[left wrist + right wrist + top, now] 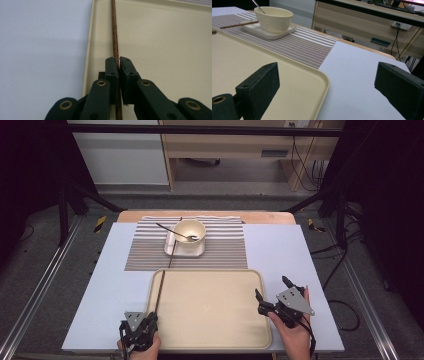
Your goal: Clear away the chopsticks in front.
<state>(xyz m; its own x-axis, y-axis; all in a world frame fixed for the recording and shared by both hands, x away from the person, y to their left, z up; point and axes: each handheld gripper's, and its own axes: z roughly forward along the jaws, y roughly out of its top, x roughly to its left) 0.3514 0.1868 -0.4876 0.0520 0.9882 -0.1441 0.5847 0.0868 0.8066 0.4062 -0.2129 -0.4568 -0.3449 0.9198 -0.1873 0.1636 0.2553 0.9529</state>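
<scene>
**Left tongs clamped on a chopstick at the tray's edge**

The left tongs [119, 65] are pressed together on a thin brown chopstick [115, 37], the stick running straight between the two black pads. In the high view the left tongs [145, 321] sit at the near left corner of the beige tray [215, 330], and the chopstick [160, 290] lies along the tray's left side, just inside the rim, pointing away from the person.

The right tongs [272, 287] stand wide apart with nothing between them, held over the tray's right rim and the pale counter [280, 250].

Farther back, a cream bowl [189, 234] rests on a small square plate [172, 249] on the striped placemat [225, 252]. A spoon [175, 233] leans in the bowl, and a second chopstick [173, 251] lies across the placemat beside the plate.
</scene>
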